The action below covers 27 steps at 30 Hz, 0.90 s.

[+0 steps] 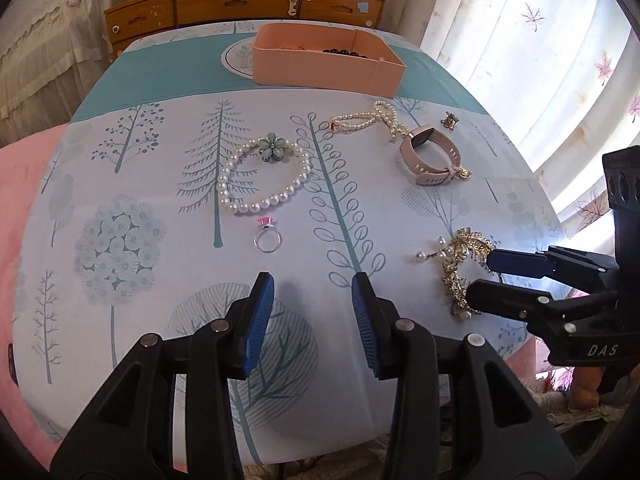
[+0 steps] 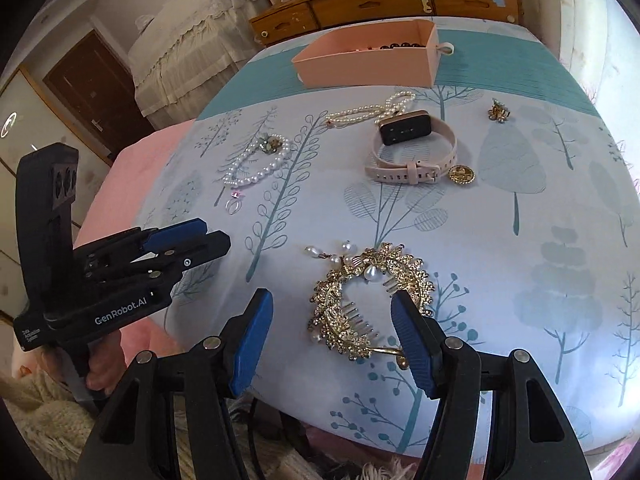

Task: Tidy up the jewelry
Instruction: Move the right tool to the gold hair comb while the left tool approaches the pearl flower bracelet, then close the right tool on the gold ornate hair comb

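A gold hair comb with pearls (image 2: 370,300) lies near the table's front edge, between the jaws of my open right gripper (image 2: 332,320); it also shows in the left wrist view (image 1: 464,264) with the right gripper (image 1: 478,276) around it. My left gripper (image 1: 313,304) is open and empty over the cloth, below a pink-stone ring (image 1: 267,236). A pearl bracelet with a green flower (image 1: 264,176), a pearl strand (image 1: 372,120), a pink smartwatch (image 1: 430,156), a gold coin charm (image 2: 461,175) and a small gold brooch (image 2: 498,111) lie on the cloth. A pink box (image 1: 320,64) at the back holds dark beads.
The table carries a tree-print cloth (image 1: 120,200). A wooden drawer cabinet (image 1: 240,8) stands behind it. Curtains (image 1: 540,60) hang at the right. A pink cushion (image 1: 24,200) sits at the left edge.
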Available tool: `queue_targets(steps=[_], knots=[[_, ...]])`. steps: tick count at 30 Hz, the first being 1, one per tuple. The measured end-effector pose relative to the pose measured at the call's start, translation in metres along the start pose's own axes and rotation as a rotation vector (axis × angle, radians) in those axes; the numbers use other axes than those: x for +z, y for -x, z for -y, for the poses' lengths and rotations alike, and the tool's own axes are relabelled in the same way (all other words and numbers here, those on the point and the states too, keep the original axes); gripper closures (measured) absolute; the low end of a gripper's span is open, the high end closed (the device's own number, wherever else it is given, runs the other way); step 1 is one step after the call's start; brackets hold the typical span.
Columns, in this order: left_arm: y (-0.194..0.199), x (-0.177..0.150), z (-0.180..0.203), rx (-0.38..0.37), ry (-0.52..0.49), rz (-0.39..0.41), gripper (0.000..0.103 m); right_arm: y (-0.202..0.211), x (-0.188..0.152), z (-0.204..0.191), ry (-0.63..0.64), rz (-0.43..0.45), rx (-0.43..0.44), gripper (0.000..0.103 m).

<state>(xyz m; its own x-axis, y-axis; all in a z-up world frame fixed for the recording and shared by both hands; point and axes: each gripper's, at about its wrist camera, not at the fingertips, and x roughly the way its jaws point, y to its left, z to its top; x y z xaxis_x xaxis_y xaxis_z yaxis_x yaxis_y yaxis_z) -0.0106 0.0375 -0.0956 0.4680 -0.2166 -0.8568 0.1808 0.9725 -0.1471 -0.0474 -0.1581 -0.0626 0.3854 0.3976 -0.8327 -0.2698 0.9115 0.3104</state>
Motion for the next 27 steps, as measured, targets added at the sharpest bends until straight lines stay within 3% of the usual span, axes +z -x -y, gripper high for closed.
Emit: queue_targets(steps=[5,10,24,27], knots=[[-0.001,0.001,-0.007,0.002,0.015,-0.003,0.066,-0.014,0.007,0.005,-0.052,-0.023,0.046,0.049],[-0.005,0.002,-0.011,-0.002,0.023,-0.011,0.066,-0.022,0.012,0.0,-0.051,-0.05,0.067,0.067],[-0.008,0.004,-0.018,0.004,0.036,-0.013,0.066,-0.029,0.029,0.005,-0.086,-0.043,-0.001,0.068],[-0.007,0.006,-0.017,0.008,0.032,-0.009,0.066,-0.03,0.031,0.001,-0.056,-0.046,-0.032,0.072]])
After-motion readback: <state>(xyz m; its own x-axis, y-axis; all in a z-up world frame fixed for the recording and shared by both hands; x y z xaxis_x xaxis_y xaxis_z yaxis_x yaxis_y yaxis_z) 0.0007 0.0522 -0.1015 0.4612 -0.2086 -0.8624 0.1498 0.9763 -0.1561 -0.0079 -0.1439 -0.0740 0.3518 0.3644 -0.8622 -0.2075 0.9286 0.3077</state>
